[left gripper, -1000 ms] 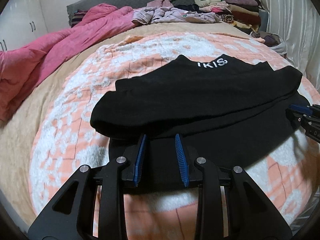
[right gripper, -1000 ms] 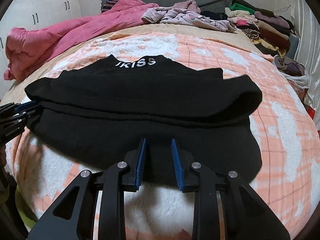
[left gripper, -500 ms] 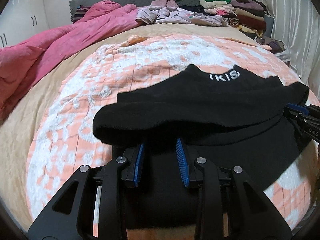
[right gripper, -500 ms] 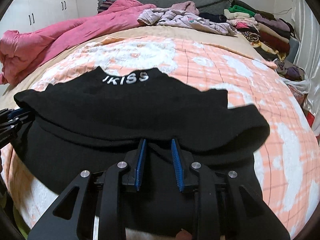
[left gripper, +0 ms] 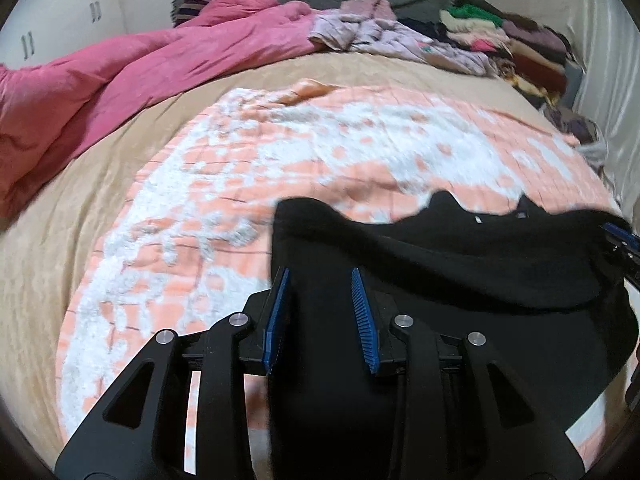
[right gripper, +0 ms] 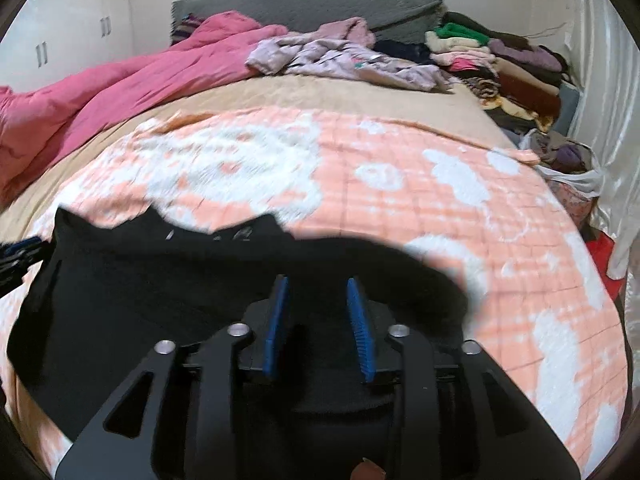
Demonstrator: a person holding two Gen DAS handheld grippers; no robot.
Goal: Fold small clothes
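A black garment with white lettering near its collar lies on the orange-and-white blanket, partly folded over. My left gripper stands over its left side, blue pads apart with black fabric between them. My right gripper stands over its right side, pads also apart with fabric between. Whether the pads pinch the cloth is not visible. Each gripper's tip shows at the edge of the other's view, the right gripper and the left gripper.
A pink duvet lies bunched at the left. Loose lilac clothes and a stack of folded clothes sit at the bed's head. A grey headboard cover is behind. A curtain hangs on the right.
Both grippers have moved forward over the garment, and its near edge has come up and over toward the collar. The lettering is now almost hidden. The view is motion-blurred.
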